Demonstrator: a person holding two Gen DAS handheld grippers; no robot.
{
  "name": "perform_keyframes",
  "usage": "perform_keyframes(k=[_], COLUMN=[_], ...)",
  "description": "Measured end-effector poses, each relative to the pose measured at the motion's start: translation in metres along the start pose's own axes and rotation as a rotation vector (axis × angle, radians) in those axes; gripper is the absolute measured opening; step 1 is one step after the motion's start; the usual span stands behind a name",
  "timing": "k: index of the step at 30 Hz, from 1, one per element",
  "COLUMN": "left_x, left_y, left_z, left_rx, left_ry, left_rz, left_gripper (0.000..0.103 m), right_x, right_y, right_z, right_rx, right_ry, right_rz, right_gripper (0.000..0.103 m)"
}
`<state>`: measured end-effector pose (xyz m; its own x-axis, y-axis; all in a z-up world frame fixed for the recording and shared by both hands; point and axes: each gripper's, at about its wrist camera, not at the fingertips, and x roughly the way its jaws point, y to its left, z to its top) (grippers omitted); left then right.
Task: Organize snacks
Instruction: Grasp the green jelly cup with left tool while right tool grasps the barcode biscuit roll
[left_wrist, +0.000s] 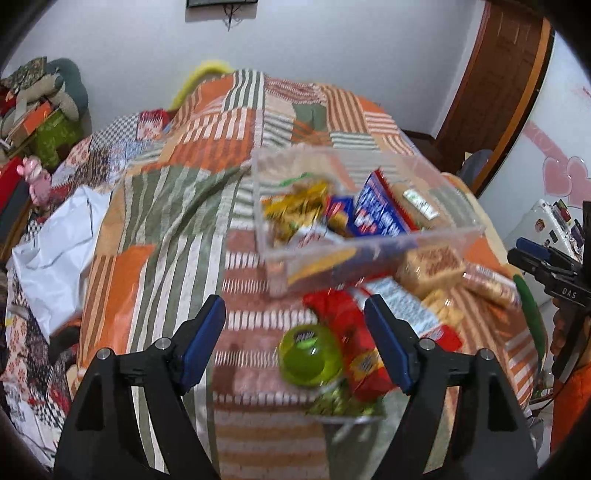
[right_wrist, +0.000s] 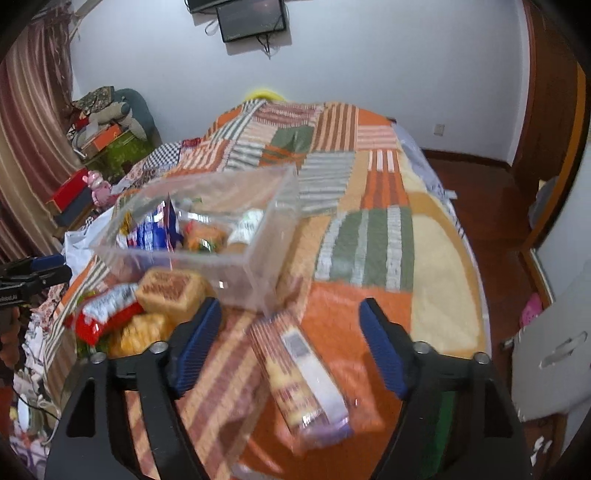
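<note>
Snack labels blurred beyond reading, clear box (left_wrist: 369, 206) contents smeared, long packet (right_wrist: 299, 384) print illegible

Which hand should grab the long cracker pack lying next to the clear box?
Probably the right. The right gripper is open with the long cracker pack lying between its fingers, beside the clear box. The left gripper hangs over a green jelly cup instead.

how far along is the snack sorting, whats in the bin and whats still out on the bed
Partly done. The clear bin already holds several packs, among them a blue pack and yellow-wrapped snacks. Nothing is in hand: the left gripper and right gripper are both open and empty. Left on the bedspread: the green jelly cup, red pack, square cracker pack and long biscuit pack.
</note>
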<state>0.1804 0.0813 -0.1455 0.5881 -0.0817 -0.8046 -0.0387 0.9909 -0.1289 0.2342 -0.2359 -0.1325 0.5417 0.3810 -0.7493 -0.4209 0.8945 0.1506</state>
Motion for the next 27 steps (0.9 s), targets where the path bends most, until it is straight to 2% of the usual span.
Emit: perform_keyframes(k=[5,12,15,20,21,22,26,27], left_x=[0.011,0.027,0.033,0.044,0.046,0.048,0.051,0.052], left_y=[0.010,0.008,0.005,0.005,0.004,0.004,-0.001,-0.001], left_z=[-0.014,-0.026,-0.030,-0.029,-0.029,-0.029,-0.026,-0.026], left_rx=[-0.023,-0.012,-0.006,-0.026,-0.030,-0.026,-0.008,-0.007], left_ry=[0.065,0.106,0.114,0.119,0.119,0.119,0.105,0.105], left_rz=[0.009,0.008,0.001,-0.014,-0.019,-0.027,-0.037,-0.036], left_gripper=[0.078,0.078,0.078,0.077,0.075,0.068,0.056,0.049], right_x=[0.020,0.038,0.042,0.036,0.033,0.033,0.027,0.025], right_y=[-0.004,-0.002,0.003,0.012,0.015,0.016,0.027,0.030], right_z=[-0.013,-0.016,-0.022,-0.026,-0.028,-0.030,-0.040,-0.042], right_rx=[0.009,0.020,0.007,-0.019,-0.017,-0.015,-0.038,-0.043], right_ry=[0.071,0.098,0.120,0.130,0.137,0.145,0.154,0.154], right_rz=[0.008,0.005,0.014,0.031,0.049,0.062,0.093,0.094], right_gripper=[0.078,0.078,0.064,0.055,0.054,0.053,0.053,0.053])
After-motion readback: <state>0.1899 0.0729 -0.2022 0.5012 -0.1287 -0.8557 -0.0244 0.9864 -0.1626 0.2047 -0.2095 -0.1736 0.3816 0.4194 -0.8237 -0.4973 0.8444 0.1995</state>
